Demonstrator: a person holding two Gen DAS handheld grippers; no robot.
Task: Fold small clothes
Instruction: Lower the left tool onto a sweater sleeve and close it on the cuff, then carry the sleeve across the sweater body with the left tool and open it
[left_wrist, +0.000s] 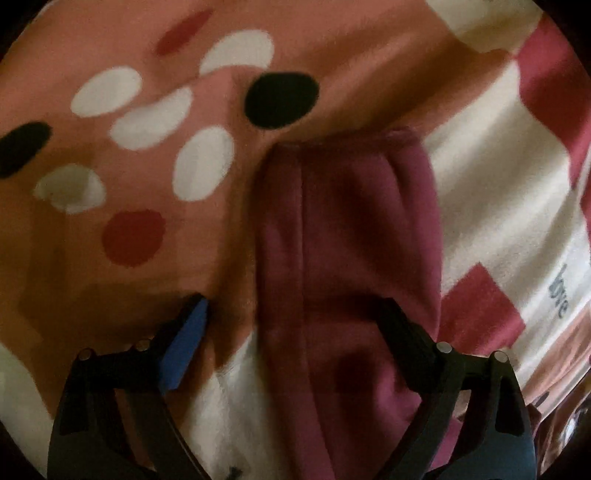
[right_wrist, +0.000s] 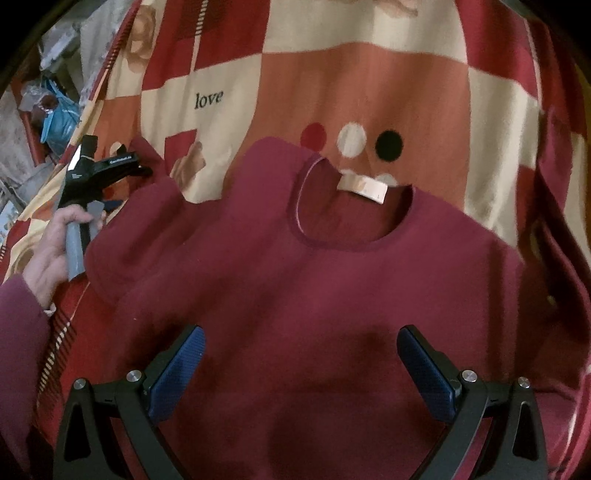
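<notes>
Right wrist view: maroon sweater (right_wrist: 314, 280) flat on patterned blanket (right_wrist: 369, 74), right gripper (right_wrist: 301, 354) spread above; left gripper (left_wrist: 295, 321) spread over sleeve (left_wrist: 343, 221).

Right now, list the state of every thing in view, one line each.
Sweater: spread flat, neck opening up, not yet folded.
Sleeve: lying stretched out on the blanket.
Label: showing at the collar.
Blanket: spread under the sweater.
Left gripper: open, over the sleeve.
Right gripper: open, over the sweater's body.
</notes>
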